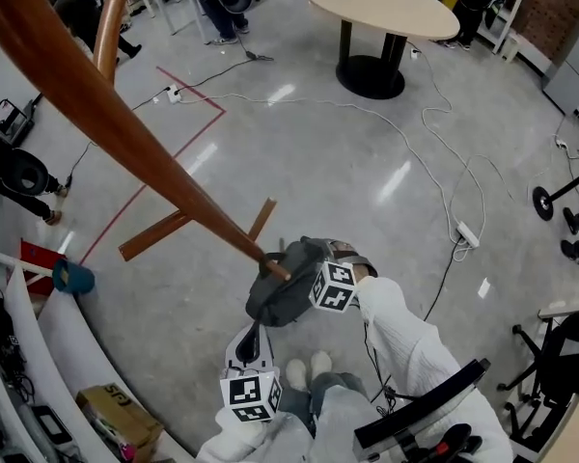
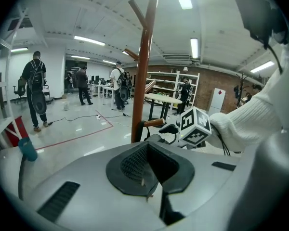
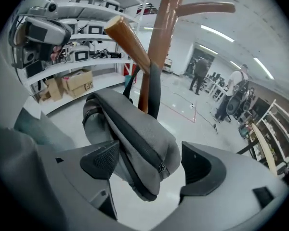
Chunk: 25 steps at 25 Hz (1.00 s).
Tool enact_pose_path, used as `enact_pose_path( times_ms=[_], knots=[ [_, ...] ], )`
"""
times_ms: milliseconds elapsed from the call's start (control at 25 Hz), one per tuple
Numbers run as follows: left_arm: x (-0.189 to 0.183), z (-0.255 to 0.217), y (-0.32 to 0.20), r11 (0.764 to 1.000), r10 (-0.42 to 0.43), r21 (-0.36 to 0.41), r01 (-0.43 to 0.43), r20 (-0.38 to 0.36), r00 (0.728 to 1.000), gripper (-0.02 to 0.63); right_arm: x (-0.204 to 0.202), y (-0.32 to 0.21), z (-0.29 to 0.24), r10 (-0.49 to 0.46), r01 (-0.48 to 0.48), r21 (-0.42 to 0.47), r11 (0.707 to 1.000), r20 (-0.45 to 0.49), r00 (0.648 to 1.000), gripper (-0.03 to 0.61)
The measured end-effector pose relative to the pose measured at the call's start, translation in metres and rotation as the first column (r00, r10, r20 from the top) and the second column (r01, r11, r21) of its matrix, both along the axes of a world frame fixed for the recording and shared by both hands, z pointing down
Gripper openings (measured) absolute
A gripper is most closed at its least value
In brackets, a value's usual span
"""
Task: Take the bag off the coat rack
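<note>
Grey fabric filled the gap between the jaws of the right gripper [image 3: 151, 166]: the bag [image 3: 135, 138] hung there from the coat rack [image 3: 159, 42], its dark strap running up beside the pole under a slanted peg [image 3: 130, 37]. Those jaws stood wide apart. The left pad lay right at the bag's side, while the right pad was clear of it, with floor showing between. The left gripper [image 2: 147, 170] sat lower and nearer the person, its jaws closed together on nothing (it pointed past the pole toward the other gripper's marker cube [image 2: 195, 125]).

Around the rack's crossed wooden feet [image 1: 188, 225] the pale glossy floor [image 1: 299, 152] lay open. Red tape [image 1: 188, 143] marked a corner on it, and white cables [image 1: 434, 162] trailed to a power strip [image 1: 466, 234]. A round table [image 1: 381, 8] stood well apart. Shelves [image 3: 82, 57] with cardboard boxes [image 3: 77, 83] lined one side, and people [image 2: 34, 88] stood farther off.
</note>
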<state>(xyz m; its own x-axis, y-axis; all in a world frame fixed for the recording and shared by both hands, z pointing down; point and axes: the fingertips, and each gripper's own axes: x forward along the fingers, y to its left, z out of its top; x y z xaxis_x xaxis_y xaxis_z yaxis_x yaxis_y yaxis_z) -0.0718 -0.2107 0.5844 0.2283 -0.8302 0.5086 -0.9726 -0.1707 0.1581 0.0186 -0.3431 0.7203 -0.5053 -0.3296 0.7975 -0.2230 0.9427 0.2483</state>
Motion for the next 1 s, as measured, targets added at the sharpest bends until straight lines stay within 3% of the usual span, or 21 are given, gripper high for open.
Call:
enact_pose_path(
  times_ms=[240, 360, 680, 1000],
  knots=[
    [-0.014, 0.006, 0.006, 0.998, -0.054, -0.021, 0.054, 0.003, 0.999, 0.002, -0.011, -0.008, 0.007, -0.217, 0.218, -0.009, 0.976, -0.144, 0.965, 0.370],
    [-0.016, 0.008, 0.009, 0.997, -0.076, -0.025, 0.076, 0.006, 0.997, 0.002, -0.014, -0.006, 0.017, -0.267, 0.268, -0.017, 0.963, -0.173, 0.948, 0.370],
    [-0.025, 0.023, 0.010, 0.995, -0.099, -0.018, 0.099, -0.008, 0.995, 0.002, -0.021, 0.006, 0.018, -0.210, 0.210, 0.009, 0.978, 0.041, 0.977, 0.359],
    [-0.034, 0.045, 0.021, 0.993, -0.116, -0.009, 0.116, 0.002, 0.993, 0.002, -0.027, 0.013, 0.015, -0.071, 0.067, 0.031, 0.997, 0.182, 0.981, 0.207]
  ],
)
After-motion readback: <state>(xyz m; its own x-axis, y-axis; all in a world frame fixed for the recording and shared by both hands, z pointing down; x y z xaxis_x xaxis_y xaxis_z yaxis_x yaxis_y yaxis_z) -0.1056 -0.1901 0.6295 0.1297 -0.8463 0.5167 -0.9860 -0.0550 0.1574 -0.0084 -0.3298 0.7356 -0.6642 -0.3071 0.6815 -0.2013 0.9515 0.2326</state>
